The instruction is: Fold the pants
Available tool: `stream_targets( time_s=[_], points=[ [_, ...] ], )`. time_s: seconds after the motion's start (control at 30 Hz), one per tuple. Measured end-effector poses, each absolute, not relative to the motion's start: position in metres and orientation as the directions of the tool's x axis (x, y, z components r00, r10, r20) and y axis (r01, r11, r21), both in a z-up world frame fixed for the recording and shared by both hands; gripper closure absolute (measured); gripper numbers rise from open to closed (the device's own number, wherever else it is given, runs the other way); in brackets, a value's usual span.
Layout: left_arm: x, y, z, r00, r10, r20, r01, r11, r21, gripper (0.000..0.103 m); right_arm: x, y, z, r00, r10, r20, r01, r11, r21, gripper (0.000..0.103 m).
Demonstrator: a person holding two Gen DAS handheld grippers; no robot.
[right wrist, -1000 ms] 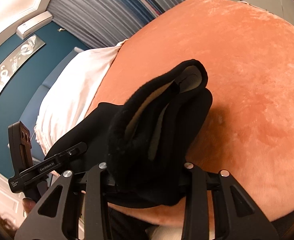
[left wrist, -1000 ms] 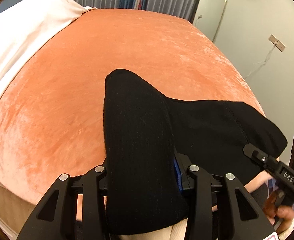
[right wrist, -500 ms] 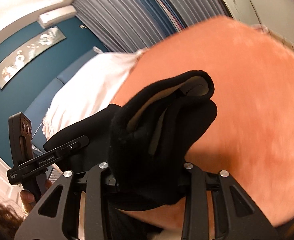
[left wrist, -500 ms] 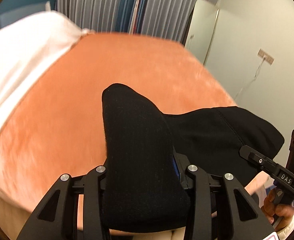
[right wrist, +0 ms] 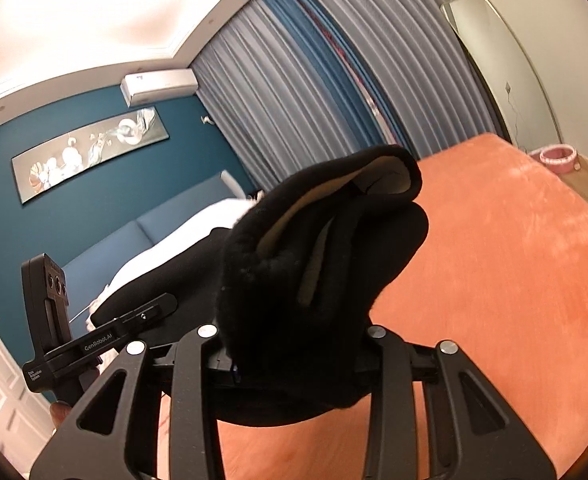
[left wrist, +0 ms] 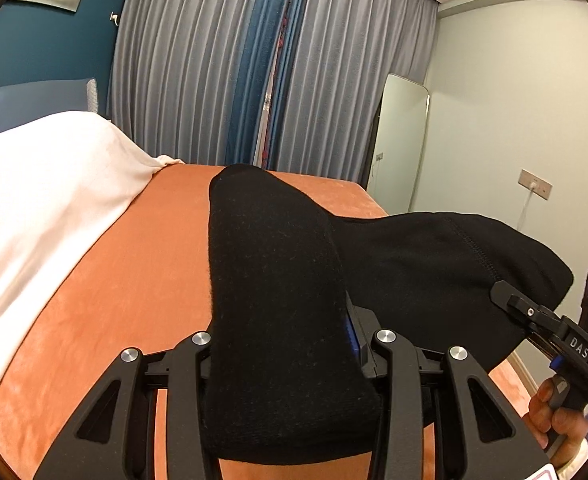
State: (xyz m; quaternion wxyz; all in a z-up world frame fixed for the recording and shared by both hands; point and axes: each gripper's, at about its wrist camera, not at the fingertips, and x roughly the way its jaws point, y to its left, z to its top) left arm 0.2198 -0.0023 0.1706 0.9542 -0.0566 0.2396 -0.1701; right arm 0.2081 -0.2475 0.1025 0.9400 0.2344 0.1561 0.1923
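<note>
Both grippers held the black pants [left wrist: 278,304] up off the orange bedspread [left wrist: 134,264], each clamped on a bunched end of the cloth. The left gripper [left wrist: 284,364] had its jaws closed on a thick fold that stood up between them and hid the fingertips, while a stretch of fabric ran across to the right gripper [left wrist: 534,312], seen at the edge of the left wrist view. In the right wrist view the right gripper [right wrist: 294,344] was likewise shut on a wad of the pants [right wrist: 318,256], whose pale inner lining showed at the top. A white blanket [left wrist: 42,200] lay along the far left side of the bed. The step in hand looked like lifting and spreading the garment, with no fold made yet. The next move would likely call for lowering both ends together onto the bedspread, keeping the cloth taut so it lands flat.
</note>
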Motion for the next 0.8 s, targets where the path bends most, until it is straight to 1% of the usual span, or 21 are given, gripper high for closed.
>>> stream_targets(
  time_s=[0.17, 0.23, 0.33, 0.43, 0.57, 0.6, 0.63, 0.67, 0.7, 0.73, 0.77, 0.8],
  points=[
    [0.287, -0.015, 0.146, 0.826, -0.364, -0.43, 0.302, 0.93, -0.208, 0.067, 0.27, -0.263, 0.075, 0.893, 0.408, -0.19, -0.279, 0.833, 0.478, 0.07],
    [0.312, -0.02, 0.129, 0.825, -0.378, -0.42, 0.307, 0.924, -0.227, 0.066, 0.291, -0.27, 0.056, 0.892, 0.404, -0.203, -0.265, 0.831, 0.489, 0.07],
    [0.341, -0.035, 0.1, 0.81, -0.369, -0.456, 0.3, 0.929, -0.219, 0.066, 0.319, -0.28, 0.017, 0.882, 0.407, -0.24, -0.231, 0.815, 0.532, 0.07],
    [0.361, -0.045, 0.058, 0.782, -0.355, -0.513, 0.287, 0.935, -0.21, 0.066, 0.34, -0.287, -0.034, 0.858, 0.415, -0.304, -0.181, 0.796, 0.577, 0.07],
    [0.386, -0.048, -0.015, 0.703, -0.337, -0.626, 0.256, 0.942, -0.219, 0.065, 0.371, -0.293, -0.113, 0.779, 0.435, -0.451, -0.083, 0.786, 0.613, 0.069],
    [0.395, -0.049, -0.038, 0.67, -0.331, -0.665, 0.241, 0.943, -0.227, 0.063, 0.377, -0.294, -0.134, 0.752, 0.439, -0.492, -0.054, 0.784, 0.618, 0.066],
    [0.4, -0.048, -0.057, 0.648, -0.321, -0.69, 0.219, 0.947, -0.235, 0.056, 0.378, -0.294, -0.147, 0.737, 0.444, -0.51, -0.045, 0.785, 0.618, 0.058],
    [0.399, -0.045, -0.074, 0.652, -0.301, -0.696, 0.192, 0.954, -0.232, 0.051, 0.381, -0.296, -0.163, 0.707, 0.447, -0.547, -0.009, 0.78, 0.626, 0.053],
    [0.398, -0.042, -0.082, 0.659, -0.28, -0.698, 0.176, 0.96, -0.22, 0.03, 0.382, -0.3, -0.168, 0.697, 0.47, -0.541, 0.002, 0.754, 0.656, 0.051],
    [0.396, -0.04, -0.091, 0.67, -0.231, -0.706, 0.136, 0.972, -0.19, 0.005, 0.383, -0.304, -0.165, 0.694, 0.491, -0.526, -0.004, 0.734, 0.679, 0.049],
    [0.396, -0.034, -0.097, 0.675, -0.189, -0.713, 0.087, 0.98, -0.176, 0.005, 0.383, -0.306, -0.165, 0.684, 0.494, -0.536, 0.0, 0.736, 0.677, 0.047],
    [0.396, -0.026, -0.099, 0.654, -0.237, -0.718, 0.08, 0.966, -0.247, 0.005, 0.38, -0.305, -0.164, 0.679, 0.491, -0.545, 0.001, 0.742, 0.67, 0.047]
  ],
)
